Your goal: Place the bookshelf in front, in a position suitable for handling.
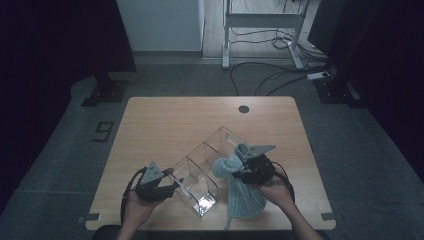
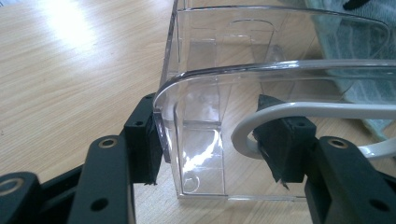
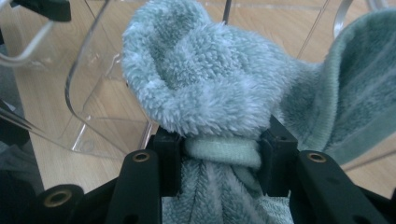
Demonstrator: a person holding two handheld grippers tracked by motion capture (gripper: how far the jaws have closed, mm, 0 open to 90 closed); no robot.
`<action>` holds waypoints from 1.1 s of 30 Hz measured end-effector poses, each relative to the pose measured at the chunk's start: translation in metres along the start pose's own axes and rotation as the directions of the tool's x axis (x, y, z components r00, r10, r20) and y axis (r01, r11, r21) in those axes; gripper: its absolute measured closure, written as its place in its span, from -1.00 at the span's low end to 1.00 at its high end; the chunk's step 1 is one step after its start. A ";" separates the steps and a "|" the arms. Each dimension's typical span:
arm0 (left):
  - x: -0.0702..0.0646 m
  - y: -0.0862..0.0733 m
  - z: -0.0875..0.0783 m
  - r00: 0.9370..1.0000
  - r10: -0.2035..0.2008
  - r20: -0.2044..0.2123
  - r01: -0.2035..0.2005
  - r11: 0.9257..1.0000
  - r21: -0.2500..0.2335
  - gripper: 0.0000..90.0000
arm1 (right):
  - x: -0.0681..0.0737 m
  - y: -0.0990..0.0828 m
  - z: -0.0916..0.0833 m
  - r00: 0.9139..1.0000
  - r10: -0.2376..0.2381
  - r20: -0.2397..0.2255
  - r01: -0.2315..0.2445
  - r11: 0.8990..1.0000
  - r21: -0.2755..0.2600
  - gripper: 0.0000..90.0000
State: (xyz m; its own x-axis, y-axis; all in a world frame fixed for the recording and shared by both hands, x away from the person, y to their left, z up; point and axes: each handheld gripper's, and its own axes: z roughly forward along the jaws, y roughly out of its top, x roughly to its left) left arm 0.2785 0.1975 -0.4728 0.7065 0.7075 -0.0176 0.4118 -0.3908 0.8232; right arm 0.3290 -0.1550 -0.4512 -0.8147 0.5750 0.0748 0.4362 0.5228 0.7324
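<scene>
A clear plastic organizer (image 1: 200, 155) with several compartments lies at an angle on the wooden table (image 1: 170, 120). My left gripper (image 1: 176, 184) is shut on its near end. In the left gripper view one pad (image 2: 150, 140) lies against the outer wall of the organizer (image 2: 201, 116), and the other sits inside by a white curved edge. My right gripper (image 1: 235, 172) is shut on a bunched pale teal towel (image 1: 245, 197), held just right of the box. In the right gripper view the towel (image 3: 196, 79) bulges above the jaws and hangs below them.
A round cable hole (image 1: 243, 109) sits near the table's far edge. Past the table stand a metal desk frame (image 1: 262, 22) and loose cables (image 1: 280, 75) on the floor. The person's hands come in over the table's near edge.
</scene>
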 end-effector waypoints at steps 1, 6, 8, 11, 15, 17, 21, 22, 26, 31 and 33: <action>0.000 0.000 0.000 1.000 0.000 -0.001 0.000 1.000 0.000 0.00 | 0.000 -0.002 0.001 1.000 0.002 0.000 -0.002 1.000 -0.001 0.29; 0.000 0.000 0.000 1.000 0.001 -0.002 -0.001 1.000 0.000 0.00 | -0.002 -0.009 0.006 1.000 0.021 -0.011 -0.021 1.000 -0.004 0.29; 0.000 0.000 0.000 1.000 0.000 -0.003 0.000 1.000 0.000 0.00 | -0.002 -0.011 0.007 0.999 0.030 -0.016 -0.030 1.000 -0.006 0.29; -0.001 0.000 0.000 1.000 0.000 -0.003 0.000 1.000 0.000 0.00 | -0.003 -0.015 0.010 0.999 0.042 -0.021 -0.042 0.999 -0.006 0.29; -0.001 0.000 0.000 1.000 0.000 -0.004 0.000 1.000 0.000 0.00 | -0.004 -0.018 0.012 0.998 0.049 -0.026 -0.049 0.999 -0.002 0.29; -0.001 0.000 0.000 1.000 0.000 -0.004 0.000 1.000 0.000 0.00 | -0.004 -0.019 0.013 0.998 0.050 -0.025 -0.050 0.999 0.002 0.29; -0.001 0.000 0.000 1.000 0.000 -0.005 0.000 1.000 0.000 0.00 | -0.004 -0.021 0.015 0.998 0.052 -0.024 -0.052 0.999 0.007 0.29; -0.001 0.000 0.001 1.000 0.000 -0.005 0.000 1.000 0.000 0.00 | -0.004 -0.021 0.016 0.998 0.056 -0.024 -0.055 0.998 0.011 0.30; -0.001 0.000 0.001 1.000 -0.002 -0.009 0.002 1.000 -0.001 0.00 | -0.005 -0.026 0.023 0.999 0.049 -0.004 -0.049 0.997 0.055 0.30; -0.001 0.000 0.001 1.000 -0.005 -0.013 0.005 1.000 -0.003 0.00 | -0.007 -0.037 0.042 0.999 0.035 0.022 -0.037 0.990 0.135 0.29; 0.000 0.000 0.001 1.000 -0.007 -0.017 0.007 1.000 -0.003 0.00 | -0.008 -0.038 0.047 0.999 0.031 0.030 -0.035 0.989 0.144 0.29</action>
State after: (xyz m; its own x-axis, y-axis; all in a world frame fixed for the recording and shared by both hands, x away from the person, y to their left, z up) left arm 0.2790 0.1965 -0.4730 0.6934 0.7204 -0.0139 0.4152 -0.3837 0.8248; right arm 0.3371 -0.1498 -0.5113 -0.7889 0.6097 0.0773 0.5152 0.5876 0.6239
